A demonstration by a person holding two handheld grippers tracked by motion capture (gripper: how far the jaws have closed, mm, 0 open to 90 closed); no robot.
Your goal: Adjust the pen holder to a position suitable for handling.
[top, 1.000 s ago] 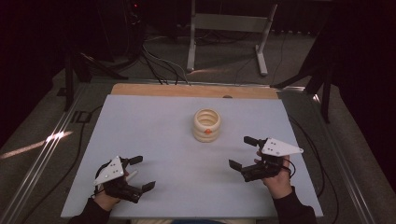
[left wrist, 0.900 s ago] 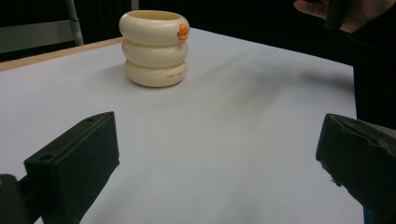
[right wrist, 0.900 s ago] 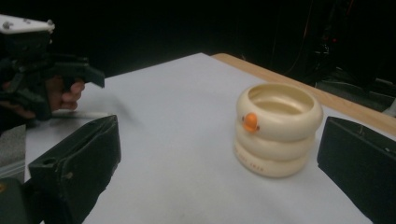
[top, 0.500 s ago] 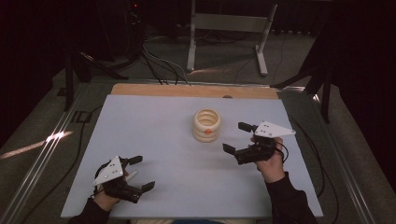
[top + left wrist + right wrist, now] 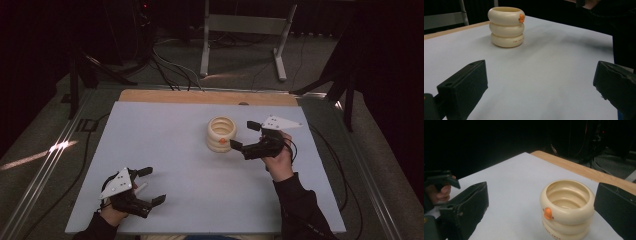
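Observation:
A cream cup shaped like three stacked rings (image 5: pixel 221 134) stands upright near the middle of the table, hollow inside, with a small orange button (image 5: pixel 547 213) on its upper ring. My right gripper (image 5: pixel 245 135) hovers just right of it, open, jaws reaching toward the cup; in the right gripper view the cup (image 5: pixel 567 207) sits between and beyond the jaws, apart from them. My left gripper (image 5: pixel 151 185) rests open near the front left corner, far from the cup (image 5: pixel 506 26).
The light blue table top (image 5: pixel 165 140) has a wooden strip (image 5: pixel 200 97) along its far edge. A metal stand (image 5: pixel 242 30) and cables lie on the dark floor behind. Rails run along the table's left side.
My right gripper has moved forward and left, from the table's right side to beside the cup. The left gripper has stayed put.

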